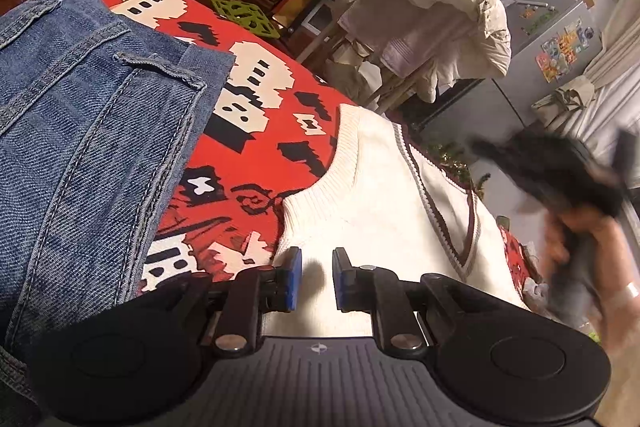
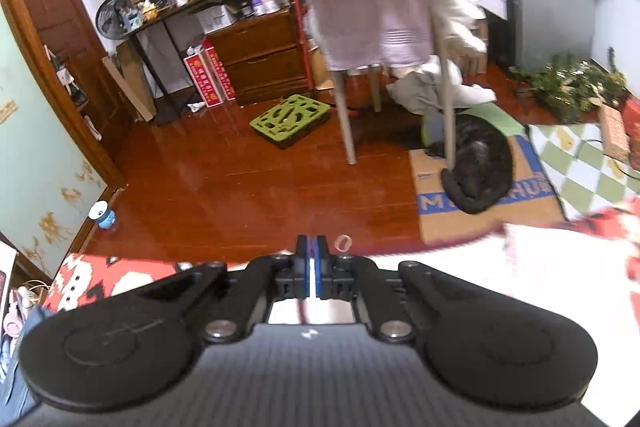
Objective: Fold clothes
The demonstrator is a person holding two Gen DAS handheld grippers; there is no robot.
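- Folded jeans point(image 1: 80, 131) lie at nine o'clock on the red patterned blanket point(image 1: 256, 147).
- Left gripper point(image 1: 317, 277), jaws apart and empty, hovers above the cream knit vest point(image 1: 380, 203) at six o'clock.
- Right gripper point(image 2: 311, 259) has its blue pads pressed together, holding nothing visible.

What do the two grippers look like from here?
Both match: the left gripper and right gripper have black linkage arms with silver pivot bolts, round black side housings, blue finger pads, and a ribbed dark grey body bearing a small white logo.
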